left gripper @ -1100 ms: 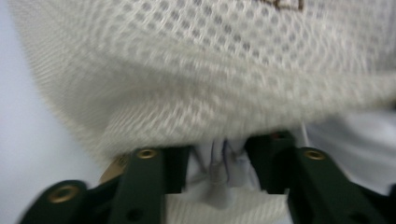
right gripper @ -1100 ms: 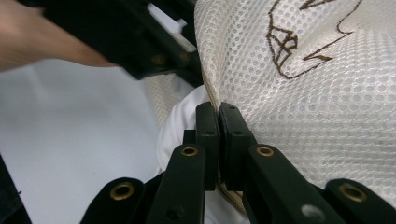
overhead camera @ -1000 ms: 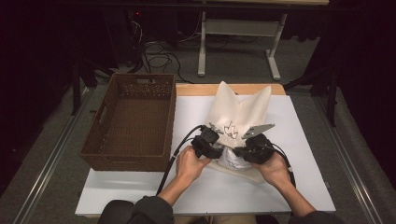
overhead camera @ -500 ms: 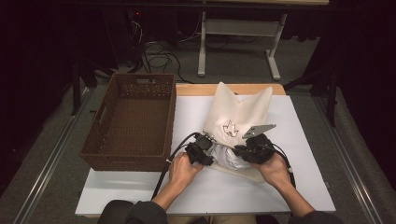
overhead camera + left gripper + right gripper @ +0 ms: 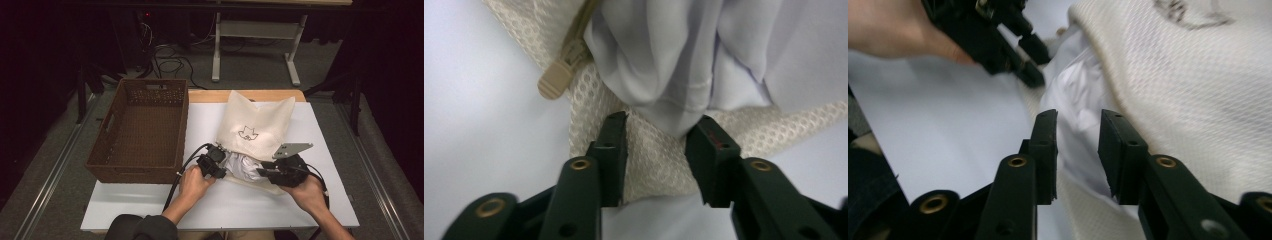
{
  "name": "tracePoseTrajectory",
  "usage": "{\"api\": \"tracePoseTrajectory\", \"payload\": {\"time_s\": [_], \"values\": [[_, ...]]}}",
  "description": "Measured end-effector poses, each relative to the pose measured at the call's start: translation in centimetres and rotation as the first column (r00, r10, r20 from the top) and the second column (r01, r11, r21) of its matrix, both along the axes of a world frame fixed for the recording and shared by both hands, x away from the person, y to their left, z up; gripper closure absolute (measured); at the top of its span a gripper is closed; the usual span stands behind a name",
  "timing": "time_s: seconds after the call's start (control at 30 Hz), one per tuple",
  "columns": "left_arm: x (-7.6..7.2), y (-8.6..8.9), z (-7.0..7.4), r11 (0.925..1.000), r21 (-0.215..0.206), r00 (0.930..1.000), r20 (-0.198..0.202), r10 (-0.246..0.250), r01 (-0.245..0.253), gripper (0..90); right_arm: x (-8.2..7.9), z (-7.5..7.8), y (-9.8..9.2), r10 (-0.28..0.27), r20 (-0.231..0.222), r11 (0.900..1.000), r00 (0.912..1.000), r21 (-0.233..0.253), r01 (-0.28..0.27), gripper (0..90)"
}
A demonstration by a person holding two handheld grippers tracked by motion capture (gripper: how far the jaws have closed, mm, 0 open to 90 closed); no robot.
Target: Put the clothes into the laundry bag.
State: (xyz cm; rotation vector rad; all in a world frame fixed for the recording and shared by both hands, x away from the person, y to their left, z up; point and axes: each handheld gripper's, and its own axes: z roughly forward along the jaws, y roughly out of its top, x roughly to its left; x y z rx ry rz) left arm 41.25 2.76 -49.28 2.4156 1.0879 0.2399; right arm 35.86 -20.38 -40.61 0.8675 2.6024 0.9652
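Grippers both spread: left gripper (image 5: pixel 656 135) straddles mesh bag (image 5: pixel 659 165) edge, right gripper (image 5: pixel 1077 131) straddles white cloth (image 5: pixel 1073 90).

A white rectangular tabletop (image 5: pixel 320 200) fills the near part of the high view, with a strip of light wooden edge (image 5: pixel 240 95) along its far side. Around it lies grey carpeted floor (image 5: pixel 250 65), crossed at left by a pale metal floor rail (image 5: pixel 55 170). Beyond stands a light grey metal table frame (image 5: pixel 255 35) on two legs. Black cables (image 5: pixel 170 62) coil on the floor beside it. The far room is dark, possibly hung with black curtains (image 5: pixel 55 45).
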Motion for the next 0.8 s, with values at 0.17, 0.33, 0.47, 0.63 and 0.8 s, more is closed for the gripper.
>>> {"api": "tracePoseTrajectory", "payload": {"time_s": [0.17,0.33,0.47,0.63,0.8], "values": [[-0.8,0.3,-0.1,0.9999,-0.005,0.9998,0.010,-0.014,0.014,64.9,-0.1,-2.2,1.2,0.023,0.008,0.995,0.9997,-0.098,-0.022,65.0],[-1.3,1.0,-0.4,0.9988,-0.047,0.9995,0.029,-0.014,0.015,66.3,0.5,-2.8,2.1,0.011,0.027,0.989,0.9996,-0.148,-0.007,69.0],[-1.4,1.1,-0.5,0.9987,-0.049,0.9988,0.047,-0.013,0.015,68.8,1.0,-3.1,2.4,0.005,0.028,0.988,0.9996,-0.158,0.000,72.5],[-1.7,0.8,-0.5,0.9987,-0.035,0.9977,0.059,-0.034,0.036,74.4,1.4,-3.3,2.9,-0.012,0.056,0.987,0.9984,-0.161,0.021,73.9],[-1.7,1.0,-0.5,0.9979,-0.047,0.9976,0.056,-0.042,0.045,82.3,1.9,-3.7,3.3,-0.025,0.067,0.985,0.9974,-0.169,0.036,78.3]]}}
